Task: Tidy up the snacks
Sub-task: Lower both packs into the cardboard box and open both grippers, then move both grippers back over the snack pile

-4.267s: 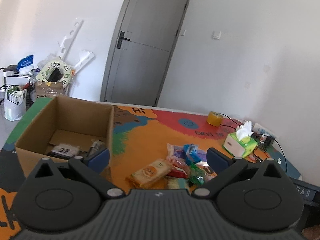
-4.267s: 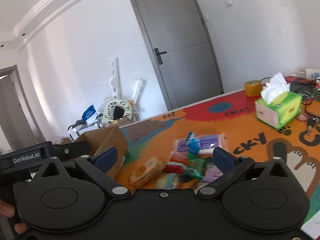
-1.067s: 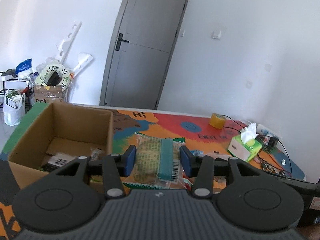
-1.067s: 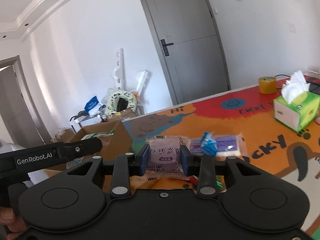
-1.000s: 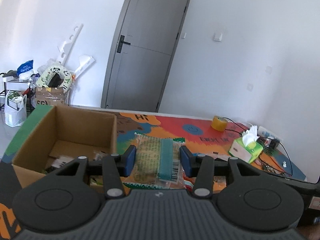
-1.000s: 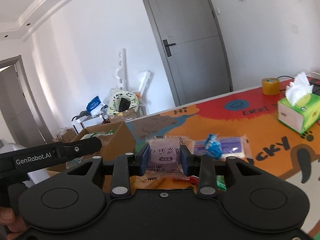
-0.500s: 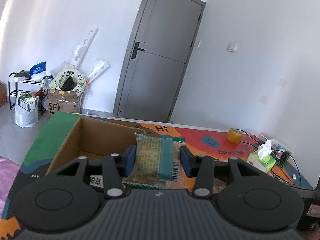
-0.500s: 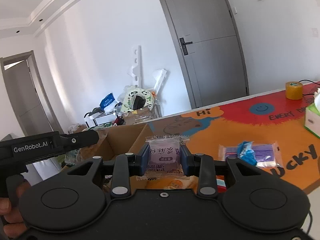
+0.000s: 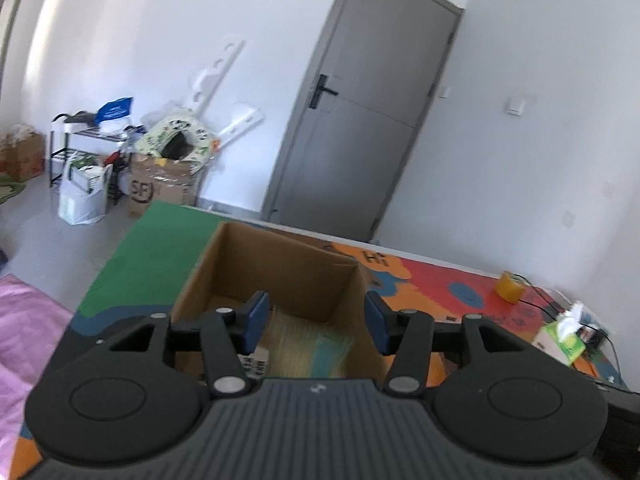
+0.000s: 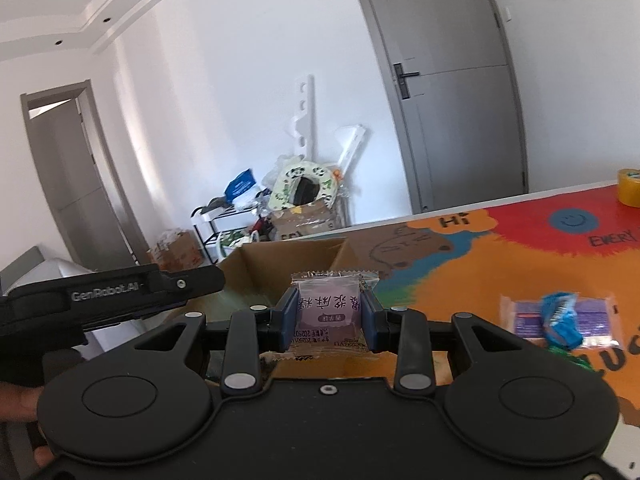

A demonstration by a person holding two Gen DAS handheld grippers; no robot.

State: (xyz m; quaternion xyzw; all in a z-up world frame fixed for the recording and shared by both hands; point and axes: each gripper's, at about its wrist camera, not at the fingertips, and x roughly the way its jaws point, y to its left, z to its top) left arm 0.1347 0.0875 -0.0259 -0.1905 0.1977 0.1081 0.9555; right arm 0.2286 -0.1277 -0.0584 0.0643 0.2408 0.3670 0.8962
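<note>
Table [image 10: 520, 280] first, big and bright under its cartoon mat [image 9: 424, 280] of orange, red, blue and green, running right across both views. On it sits the cardboard box [image 9: 280, 264], open at the top, brown walls standing square, with a barcoded packet [image 9: 254, 362] lying on its floor at the near left. Over that box hangs the left gripper [image 9: 316, 316], and its jaws have just been opening: the blue pads stand apart from the green cracker pack [image 9: 308, 344], which shows blurred between and below them, down inside the box and no longer pinched. Across in the right wrist view, the right gripper [image 10: 328, 316] is clamped firm on a purple snack [image 10: 328, 308], a clear wrapper with a purple label, pads pressing both sides, held in front of the box's near right corner. The left tool's black arm reaches in from the left edge there, a hand [image 10: 20, 404] partly seen beneath it. Out on the mat to the right lies another purple packet [image 10: 560, 316] with a blue wrapper [image 10: 560, 316] on top of it, touching. Far right in the left view, a green tissue box [image 9: 560, 342] near the mat's edge, and behind it a yellow tape roll [image 9: 510, 286]. Beyond the table, a grey door [image 9: 360, 120], shut, and a heap of boxes and bags [image 9: 160, 168] against the white wall.
</note>
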